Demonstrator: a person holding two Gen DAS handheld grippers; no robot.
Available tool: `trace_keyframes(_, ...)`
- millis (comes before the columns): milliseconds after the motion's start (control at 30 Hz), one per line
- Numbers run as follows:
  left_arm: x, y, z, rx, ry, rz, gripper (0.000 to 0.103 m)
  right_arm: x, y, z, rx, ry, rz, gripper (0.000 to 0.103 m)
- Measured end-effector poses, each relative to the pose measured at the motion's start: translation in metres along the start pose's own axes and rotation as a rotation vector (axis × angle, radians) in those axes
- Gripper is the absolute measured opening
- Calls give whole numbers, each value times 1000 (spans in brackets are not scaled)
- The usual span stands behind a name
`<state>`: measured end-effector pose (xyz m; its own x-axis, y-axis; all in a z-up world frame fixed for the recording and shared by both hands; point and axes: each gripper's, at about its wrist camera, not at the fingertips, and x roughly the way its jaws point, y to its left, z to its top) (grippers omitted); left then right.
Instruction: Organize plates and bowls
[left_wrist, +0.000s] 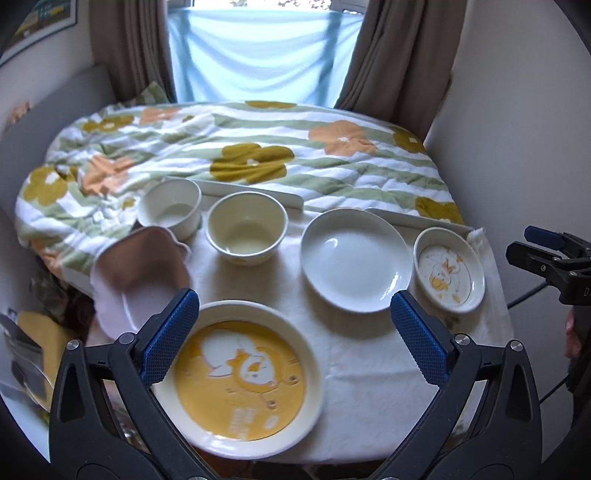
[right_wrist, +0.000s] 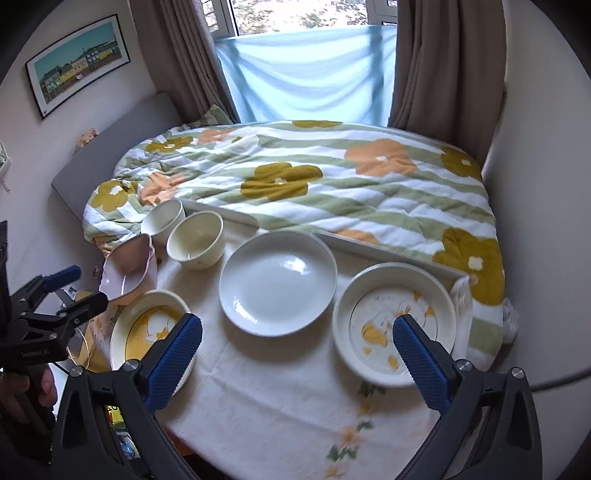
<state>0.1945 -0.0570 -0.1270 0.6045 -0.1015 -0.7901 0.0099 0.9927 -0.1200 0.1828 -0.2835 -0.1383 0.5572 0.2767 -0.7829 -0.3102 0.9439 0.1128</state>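
On the white-clothed table (left_wrist: 362, 354) a yellow-centred plate (left_wrist: 236, 376) lies nearest. Behind it stand a plain white plate (left_wrist: 356, 258), a small duck-print plate (left_wrist: 448, 275), a cream bowl (left_wrist: 246, 229), a white ribbed bowl (left_wrist: 170, 208) and a tilted pink dish (left_wrist: 140, 277). My left gripper (left_wrist: 293, 295) hangs open above the yellow plate, holding nothing. My right gripper (right_wrist: 297, 321) is open and empty too, above the cloth between the white plate (right_wrist: 277, 282) and the duck-print plate (right_wrist: 369, 295). Each gripper shows at the edge of the other's view: the right gripper (left_wrist: 524, 242), the left gripper (right_wrist: 86, 286).
A flowered quilt (right_wrist: 332, 184) covers the bed right behind the table. Two white boards (left_wrist: 251, 190) lie along the table's far edge. Curtains and a window close the back. A hand (right_wrist: 22, 391) holds the left gripper's handle. The table (right_wrist: 277, 398) has bare cloth at its front.
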Motion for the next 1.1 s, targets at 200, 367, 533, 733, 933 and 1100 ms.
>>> trace_keyframes(200,65,-5,12,-68,125,-40,103,48,-38,28,27,77,24,103)
trace_keyframes(367,129,-2,16,-114,236,-80,103,109,-54,33,42,188,77,103)
trace_keyframes(533,176,3,14,-119,316,-89,98,164,-54,30,6,275,113,93)
trace_keyframes(733,208,3,10,-89,380,-95,76,198,-50,31,-60,317,91,70)
trace_keyframes(933,215,2,6,-64,399,-104,54,209,-46,34,-109,345,102,50)
trace_keyframes(1100,215,2,4,-53,405,-101,44,217,-46,32,-140,366,118,34)
